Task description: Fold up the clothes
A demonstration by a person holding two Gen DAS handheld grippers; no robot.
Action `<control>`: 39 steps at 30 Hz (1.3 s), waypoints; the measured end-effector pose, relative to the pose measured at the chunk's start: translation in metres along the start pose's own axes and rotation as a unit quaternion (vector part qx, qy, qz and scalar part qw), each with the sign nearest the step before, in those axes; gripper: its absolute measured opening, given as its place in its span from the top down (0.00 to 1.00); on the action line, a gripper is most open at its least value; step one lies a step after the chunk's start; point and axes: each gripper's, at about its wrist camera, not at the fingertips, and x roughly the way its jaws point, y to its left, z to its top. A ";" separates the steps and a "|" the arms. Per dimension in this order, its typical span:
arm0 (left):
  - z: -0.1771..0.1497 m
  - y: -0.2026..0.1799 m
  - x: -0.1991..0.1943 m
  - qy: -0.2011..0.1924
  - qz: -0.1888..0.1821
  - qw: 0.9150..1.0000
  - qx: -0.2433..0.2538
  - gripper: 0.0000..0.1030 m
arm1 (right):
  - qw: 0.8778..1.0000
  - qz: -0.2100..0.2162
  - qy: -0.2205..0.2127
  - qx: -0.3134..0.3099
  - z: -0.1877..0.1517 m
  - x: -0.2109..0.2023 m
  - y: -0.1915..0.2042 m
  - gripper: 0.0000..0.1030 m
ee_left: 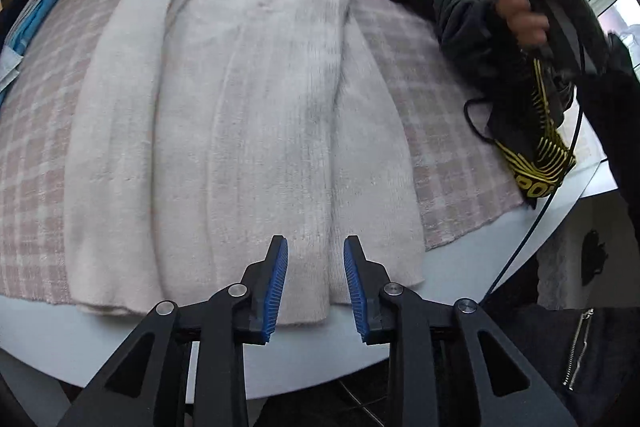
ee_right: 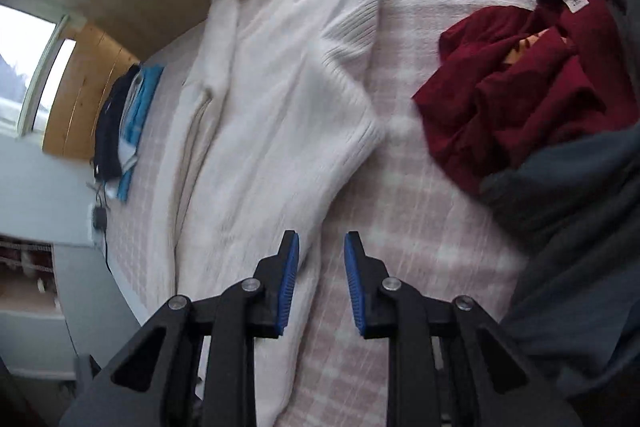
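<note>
soft, even daylight comes from the windows (ee_right: 36, 39) along the far edge; their panes are blown out white. shadows are faint. both views bulge with dark corners. motion blur smears the hand (ee_left: 524, 7) and the white sweater (ee_right: 256, 155).

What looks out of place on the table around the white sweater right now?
The white sweater lies flat, partly folded. Beside it, a dark red garment sits crumpled in an unfolded heap against grey clothing. Both tongs hold nothing.
</note>
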 end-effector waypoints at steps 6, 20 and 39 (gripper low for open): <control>0.004 0.003 0.007 0.006 -0.001 1.000 -0.014 0.78 | 0.996 0.060 0.018 0.056 0.037 0.021 -0.017 0.77; -0.005 0.006 -0.002 0.004 -0.006 1.000 -0.001 0.97 | 0.997 0.060 -0.008 0.045 0.044 0.036 0.000 0.86; -0.015 -0.001 -0.024 -0.008 -0.044 0.999 -0.022 0.83 | 0.999 -0.030 -0.018 -0.032 0.064 0.029 0.005 0.92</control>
